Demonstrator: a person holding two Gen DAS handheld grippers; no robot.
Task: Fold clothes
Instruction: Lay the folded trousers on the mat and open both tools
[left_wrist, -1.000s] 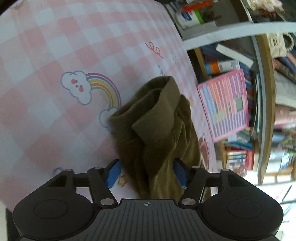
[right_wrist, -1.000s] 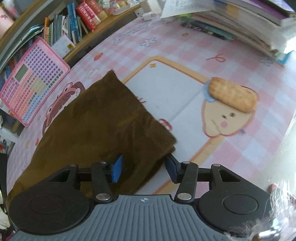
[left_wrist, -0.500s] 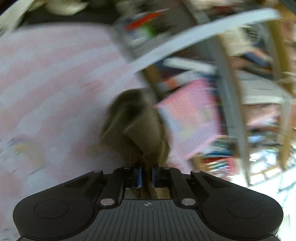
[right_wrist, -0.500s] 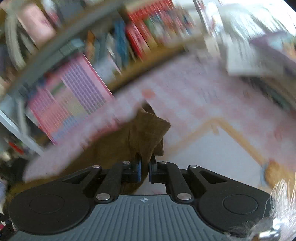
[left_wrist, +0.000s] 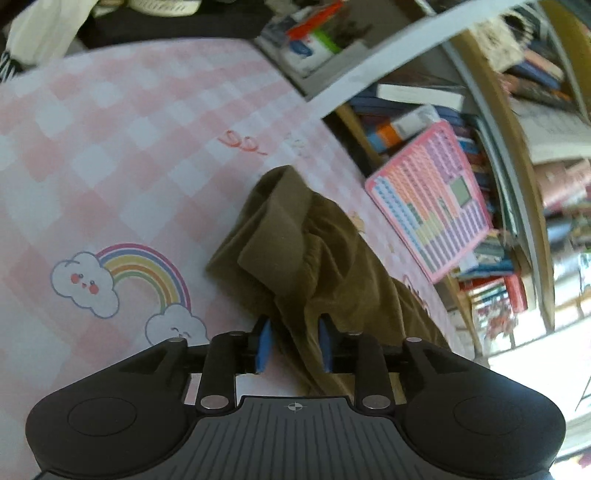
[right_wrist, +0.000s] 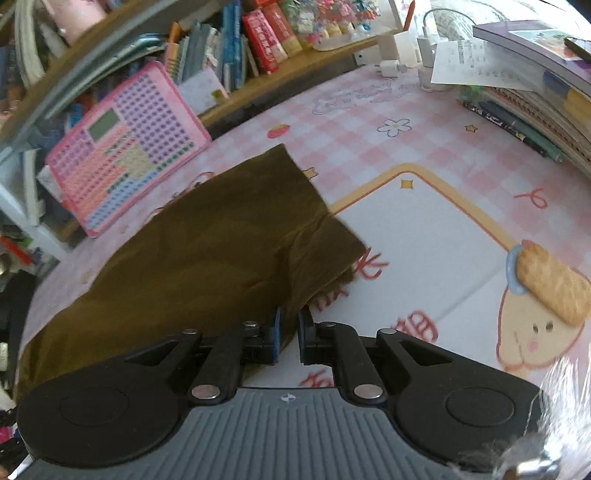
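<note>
**Asker:** Two grippers, then. What is each doing, and where is the garment?

**Describer:** One olive-brown garment (right_wrist: 207, 258) lies on a pink checked table mat (left_wrist: 110, 147), near the bookshelf edge. At one end the right gripper (right_wrist: 288, 338) has its jaws nearly closed, pinching the cloth's near edge. At the other end the left gripper (left_wrist: 293, 343) has its jaws opening. Bunched cloth (left_wrist: 295, 258) hangs between the blue pads, but they no longer press on it.

**Asker:** How would the fabric handle?

**Describer:** Soft and light, I judge. It creases and slumps readily, so it will not keep a fold unless laid flat. Corners and hems look like the best places to grip, one at each end, to keep the fabric taut.

**Asker:** What differs from a second earlier?

**Describer:** Both pairs of jaws then stood wide around the cloth. Both then clamped shut. The right has stayed clamped, while the left is letting go. The right end, flat before, is now lifted slightly, with a ridge running to the pinch. A pink toy keyboard (right_wrist: 125, 147) leans on the shelf behind.
</note>
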